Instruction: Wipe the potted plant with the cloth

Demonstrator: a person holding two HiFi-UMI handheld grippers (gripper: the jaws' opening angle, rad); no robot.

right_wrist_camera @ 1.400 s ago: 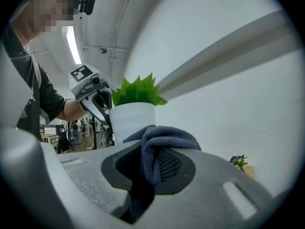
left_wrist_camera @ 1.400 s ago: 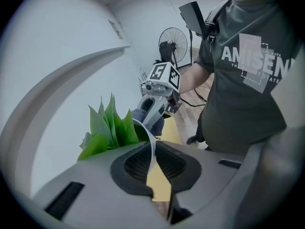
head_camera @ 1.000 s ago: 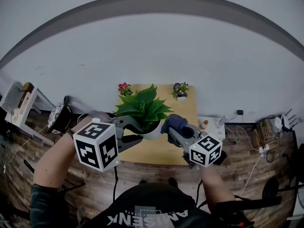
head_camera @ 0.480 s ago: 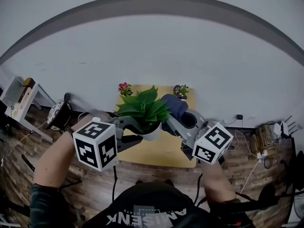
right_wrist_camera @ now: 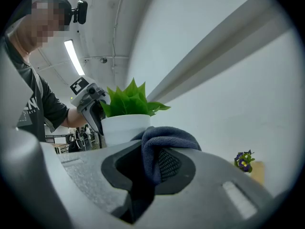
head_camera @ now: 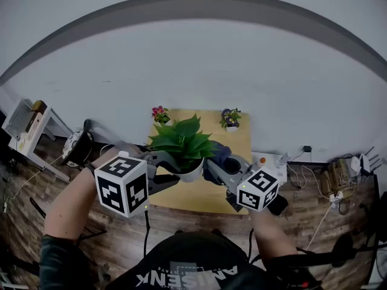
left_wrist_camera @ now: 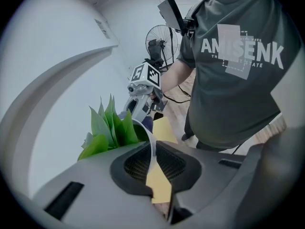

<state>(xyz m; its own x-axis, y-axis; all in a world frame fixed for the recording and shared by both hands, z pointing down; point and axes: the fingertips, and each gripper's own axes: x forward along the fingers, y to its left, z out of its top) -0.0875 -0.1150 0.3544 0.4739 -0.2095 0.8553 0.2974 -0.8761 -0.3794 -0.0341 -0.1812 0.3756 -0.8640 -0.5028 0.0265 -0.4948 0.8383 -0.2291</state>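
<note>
Wiping underway: left gripper (left_wrist_camera: 152, 149) clamps the pot (right_wrist_camera: 125, 128) rim; right gripper (right_wrist_camera: 153, 166) clenches the cloth (right_wrist_camera: 167, 135), which we should next press against the pot.

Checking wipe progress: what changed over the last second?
The right claw carried the dark blue cloth up over the leaves, then back down beside the white pot. The left claw, just opened slightly, still grips the rim; the pot stays put.
</note>
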